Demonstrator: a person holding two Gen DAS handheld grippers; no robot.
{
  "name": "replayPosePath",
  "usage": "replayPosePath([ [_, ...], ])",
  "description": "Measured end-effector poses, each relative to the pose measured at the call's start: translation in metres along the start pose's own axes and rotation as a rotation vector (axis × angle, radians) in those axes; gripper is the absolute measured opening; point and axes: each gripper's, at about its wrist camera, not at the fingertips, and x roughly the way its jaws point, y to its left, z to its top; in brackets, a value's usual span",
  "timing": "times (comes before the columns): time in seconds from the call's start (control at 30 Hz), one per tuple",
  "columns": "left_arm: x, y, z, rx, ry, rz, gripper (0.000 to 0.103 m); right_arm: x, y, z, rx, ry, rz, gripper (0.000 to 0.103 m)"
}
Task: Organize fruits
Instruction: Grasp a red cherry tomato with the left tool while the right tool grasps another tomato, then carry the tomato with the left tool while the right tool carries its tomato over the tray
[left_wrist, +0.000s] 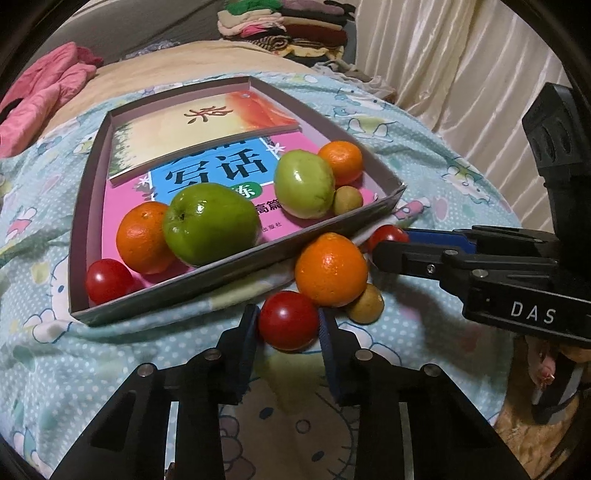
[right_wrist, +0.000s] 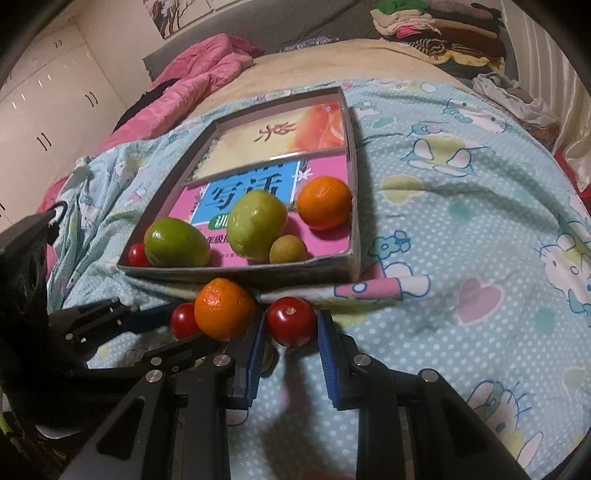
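Both grippers work on the blanket just in front of a grey cardboard box (left_wrist: 236, 273) (right_wrist: 240, 275). My left gripper (left_wrist: 288, 318) (right_wrist: 186, 325) is shut on a red cherry tomato (left_wrist: 288, 325) (right_wrist: 183, 317), its pads pressing both sides. My right gripper (right_wrist: 291, 326) (left_wrist: 388, 242) is shut on a second cherry tomato (right_wrist: 290, 319) (left_wrist: 388, 233). Between the two tomatoes lie an orange (left_wrist: 330, 269) (right_wrist: 223, 308) and a small brownish-green fruit (left_wrist: 365, 304). Inside the box are two green fruits (left_wrist: 210, 223) (left_wrist: 304, 182), two oranges (left_wrist: 142, 236) (left_wrist: 341, 157), a tomato (left_wrist: 109, 280) and another small fruit (left_wrist: 347, 199).
Two books (left_wrist: 207, 129) (left_wrist: 221, 166) line the box floor. The box's front wall stands close behind the loose fruit. A pink jacket (left_wrist: 48, 99) lies at the far left, folded clothes (left_wrist: 295, 29) are stacked at the back, and a curtain (left_wrist: 461, 74) hangs on the right.
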Motion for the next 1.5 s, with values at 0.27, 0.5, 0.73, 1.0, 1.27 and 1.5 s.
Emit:
replayPosePath([
  [0.27, -0.025, 0.007, 0.0, -0.041, -0.069, -0.05, 0.032, -0.014, 0.002, 0.002, -0.002, -0.058, 0.025, 0.028],
  [0.5, -0.037, 0.02, -0.001, -0.104, -0.089, -0.051, 0.032, -0.02, 0.006, 0.004, -0.014, -0.089, 0.041, 0.028],
  [0.73, -0.072, 0.033, 0.0, -0.124, -0.217, -0.005, 0.032, -0.03, 0.01, 0.007, -0.036, -0.146, 0.056, 0.028],
  [1.0, -0.086, 0.062, 0.004, -0.193, -0.275, 0.058, 0.032, -0.041, 0.009, 0.013, -0.033, -0.212, 0.068, 0.028],
  [1.27, -0.085, 0.071, 0.006, -0.211, -0.287, 0.097, 0.033, -0.05, 0.01, 0.018, -0.044, -0.268, 0.066, 0.028],
  [1.5, -0.067, 0.063, 0.009, -0.176, -0.237, 0.096, 0.033, -0.049, 0.008, 0.024, -0.044, -0.284, 0.047, 0.028],
])
